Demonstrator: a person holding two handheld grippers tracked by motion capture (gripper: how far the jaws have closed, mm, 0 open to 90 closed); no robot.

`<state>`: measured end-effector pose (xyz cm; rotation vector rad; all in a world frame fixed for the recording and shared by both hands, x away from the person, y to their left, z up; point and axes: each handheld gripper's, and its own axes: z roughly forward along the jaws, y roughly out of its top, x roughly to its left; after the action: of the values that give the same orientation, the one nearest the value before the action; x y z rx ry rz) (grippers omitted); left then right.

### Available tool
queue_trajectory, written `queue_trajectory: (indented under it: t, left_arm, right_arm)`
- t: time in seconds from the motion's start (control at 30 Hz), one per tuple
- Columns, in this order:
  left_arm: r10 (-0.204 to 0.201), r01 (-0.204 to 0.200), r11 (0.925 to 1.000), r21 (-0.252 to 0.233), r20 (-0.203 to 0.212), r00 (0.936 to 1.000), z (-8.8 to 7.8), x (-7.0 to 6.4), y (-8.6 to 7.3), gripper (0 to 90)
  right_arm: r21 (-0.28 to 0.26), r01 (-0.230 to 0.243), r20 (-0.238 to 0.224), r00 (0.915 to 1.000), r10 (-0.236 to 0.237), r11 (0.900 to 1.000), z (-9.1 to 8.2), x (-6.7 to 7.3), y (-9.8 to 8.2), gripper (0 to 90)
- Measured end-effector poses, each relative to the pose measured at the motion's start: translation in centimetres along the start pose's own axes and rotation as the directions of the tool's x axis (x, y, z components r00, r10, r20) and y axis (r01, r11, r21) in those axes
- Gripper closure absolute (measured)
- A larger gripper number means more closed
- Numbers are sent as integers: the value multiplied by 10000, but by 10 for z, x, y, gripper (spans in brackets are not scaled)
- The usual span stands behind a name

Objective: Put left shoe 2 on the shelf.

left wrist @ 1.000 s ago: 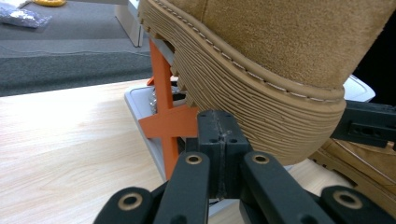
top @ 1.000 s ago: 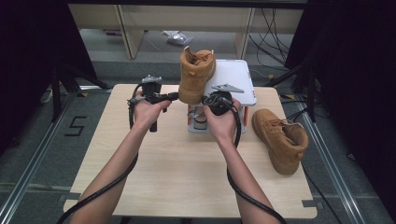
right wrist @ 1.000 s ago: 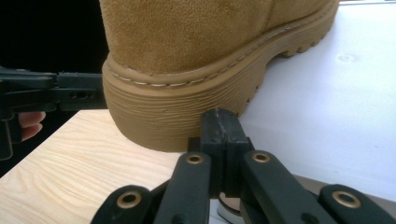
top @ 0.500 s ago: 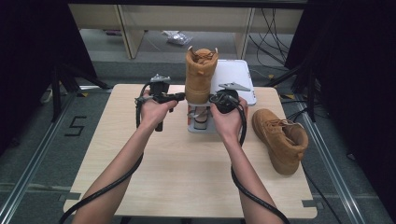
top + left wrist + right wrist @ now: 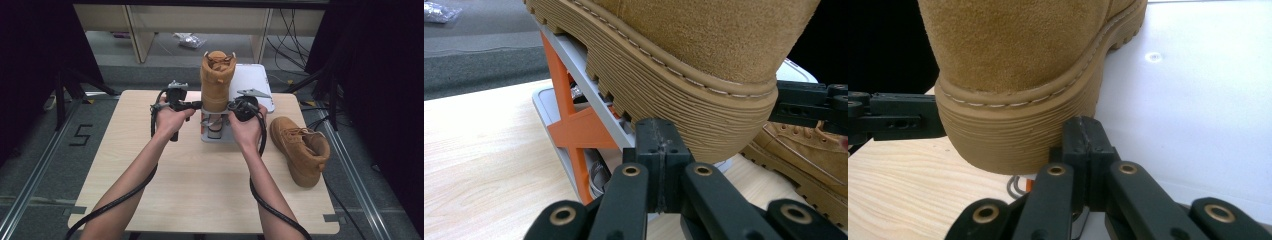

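Observation:
A tan suede boot [image 5: 217, 80] leans sole-down on a grey and orange stand [image 5: 215, 132] at mid-table, its lower end toward me. My left gripper [image 5: 199, 105] is shut and empty, its tips against the left side of the sole. From the other side my right gripper [image 5: 231, 106] is likewise shut with nothing held. In the left gripper view the closed jaws [image 5: 659, 145] meet the ribbed sole [image 5: 684, 95] above the stand [image 5: 574, 125]. The right gripper view has the closed jaws [image 5: 1087, 137] just under the sole's edge [image 5: 1013, 135].
A second tan boot [image 5: 300, 147] lies on its side at the table's right. Behind the stand lies a white board [image 5: 255, 82]. Black cables trail from both grippers along the forearms. Shelving and floor clutter sit beyond the far table edge.
The boot has swung from leaning left to standing straight on the stand. Both grippers shifted slightly with it and stay pressed at its lower end.

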<state>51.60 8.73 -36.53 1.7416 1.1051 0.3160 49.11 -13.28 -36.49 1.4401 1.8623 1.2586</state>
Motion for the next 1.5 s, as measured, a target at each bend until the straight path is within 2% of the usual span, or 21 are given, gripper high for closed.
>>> queue_trajectory:
  t: [0.07, 0.1, 0.13, 0.23, 0.37, 0.5, 0.6, 0.67, 0.7, 0.73, 0.8, 0.87, 0.9, 1.0, 1.07, 1.1, 1.2, 1.23, 1.43, 1.47, 1.5]
  left_arm:
    - [65, -65, 10000, 12, -5, 10000, 0, 0, 0, 897]
    - [82, -82, 10000, 10, 4, 10000, 0, 0, 0, 895]
    - [92, -92, 9999, -59, 39, 9999, 0, 1, -1, 890]
    - [77, -77, 9996, -272, -5, 10000, -4, 3, -2, 873]
    - [151, -163, 9968, -778, -162, 9998, -16, 6, -6, 847]
    - [392, -412, 9948, -930, -226, 9990, -31, 9, -11, 821]
    - [525, -556, 9920, -1137, -297, 9982, -42, 12, -20, 805]
    - [587, -628, 9900, -1260, -359, 9976, -48, 14, -26, 793]
    - [527, -568, 9896, -1324, -348, 9980, -50, 15, -30, 792]
    - [499, -541, 9889, -1384, -339, 9982, -51, 16, -32, 793]
    - [548, -587, 9880, -1431, -316, 9980, -55, 17, -40, 788]
    - [589, -632, 9879, -1414, -342, 9977, -58, 19, -47, 782]
    - [566, -611, 9877, -1440, -353, 9978, -60, 20, -51, 780]
    - [502, -548, 9885, -1411, -362, 9981, -65, 23, -63, 780]
    - [466, -504, 9887, -1411, -302, 9985, -67, 24, -68, 780]
    - [456, -497, 9887, -1418, -323, 9984, -68, 24, -71, 780]
    - [450, -499, 9889, -1398, -381, 9983, -71, 27, -78, 777]
    - [471, -527, 9891, -1378, -435, 9979, -72, 28, -80, 777]
    - [385, -443, 9897, -1359, -450, 9982, -77, 30, -86, 768]
    - [306, -369, 9893, -1412, -461, 9985, -79, 31, -87, 767]
    - [310, -377, 9890, -1433, -488, 9983, -80, 31, -88, 766]
  right_arm:
    - [7, -9, -6, 10000, 9, 10000, 0, 0, 0, 900]
    - [0, 185, 45, 9998, -185, 9998, 0, -1, 0, 889]
    - [13, -13, 44, 10000, 13, 10000, -1, 0, 0, 875]
    - [-25, 19, 14, 10000, -19, 10000, -2, -2, -2, 847]
    - [-136, -17, 94, 10000, 18, 9999, -10, -7, -4, 810]
    - [-297, 65, 221, 9997, -58, 9995, -21, -15, -5, 768]
    - [-445, 192, 354, 9992, -176, 9988, -31, -22, -5, 742]
    - [-449, 54, 458, 9989, -34, 9990, -38, -25, -4, 712]
    - [-460, 222, 440, 9988, -201, 9987, -41, -30, -4, 700]
    - [-466, 51, 549, 9985, -25, 9989, -44, -31, -4, 684]
    - [-551, 169, 701, 9975, -130, 9983, -49, -36, -5, 670]
    - [-553, -4, 868, 9962, 52, 9985, -56, -42, -6, 649]
    - [-565, 65, 917, 9958, -13, 9984, -59, -45, -7, 635]
    - [-276, -111, 915, 9957, 136, 9996, -67, -53, -11, 617]
    - [-267, 27, 921, 9957, -2, 9996, -72, -60, -13, 607]
    - [-324, -276, 1037, 9941, 309, 9991, -75, -60, -15, 601]
    - [-426, -205, 1141, 9931, 252, 9989, -83, -71, -21, 592]
    - [-390, -397, 1226, 9915, 442, 9985, -87, -72, -23, 589]
    - [-176, -702, 1535, 9855, 721, 9974, -96, -88, -32, 566]
    - [-204, -366, 1446, 9887, 392, 9991, -97, -93, -32, 564]
    - [-260, -346, 1462, 9885, 380, 9991, -97, -96, -33, 560]
